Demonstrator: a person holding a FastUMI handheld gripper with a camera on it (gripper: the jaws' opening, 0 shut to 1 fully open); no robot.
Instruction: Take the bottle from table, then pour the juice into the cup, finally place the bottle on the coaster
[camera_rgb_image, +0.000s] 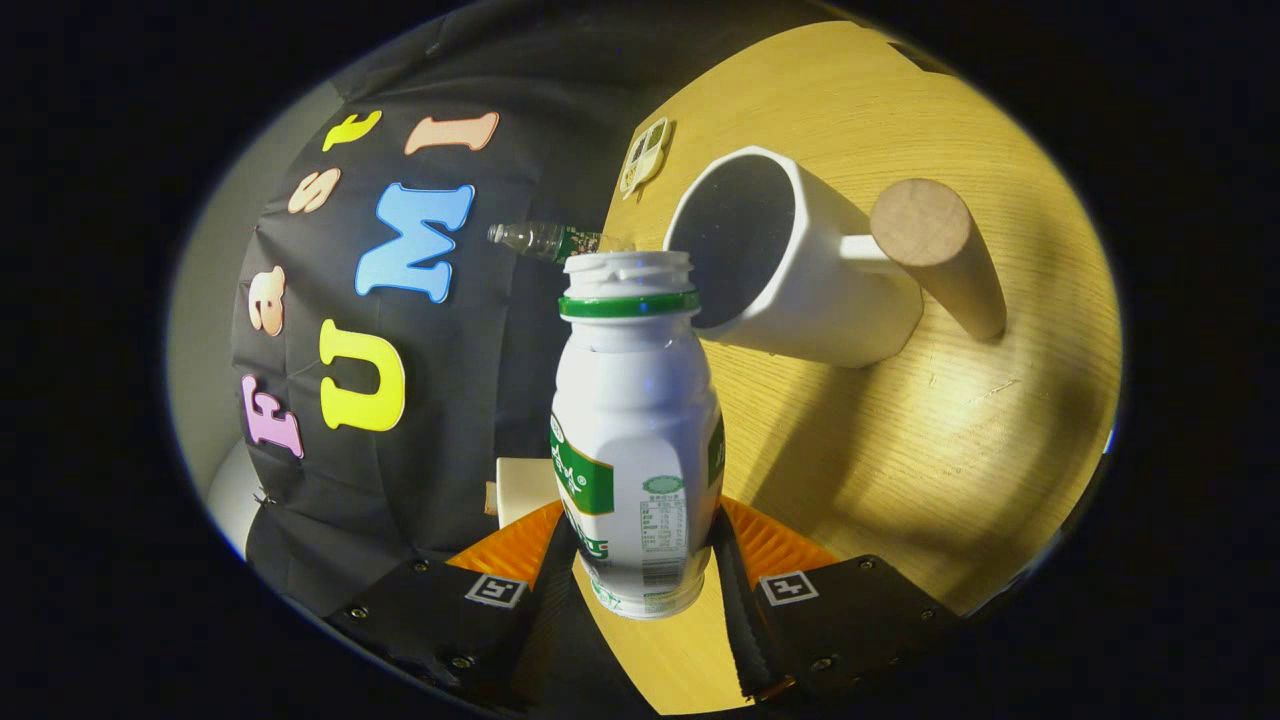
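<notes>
My gripper (640, 550) is shut on a white plastic juice bottle (635, 440) with a green label and green neck ring, both fingers pressing its lower body. The bottle has no cap, and its open mouth sits right at the rim of the white cup (800, 270). The cup stands on the wooden table (950, 450) with a round wooden handle (940, 250) sticking out of its side, and its dark inside faces me. The whole scene looks rolled, so the bottle is tipped toward the cup. A small pale coaster (645, 155) lies on the table beyond the cup.
A clear plastic bottle (545, 240) lies at the table's far edge near the booth wall. A small cream block (525, 485) shows just behind my left finger. Bare wood stretches to the right of the cup.
</notes>
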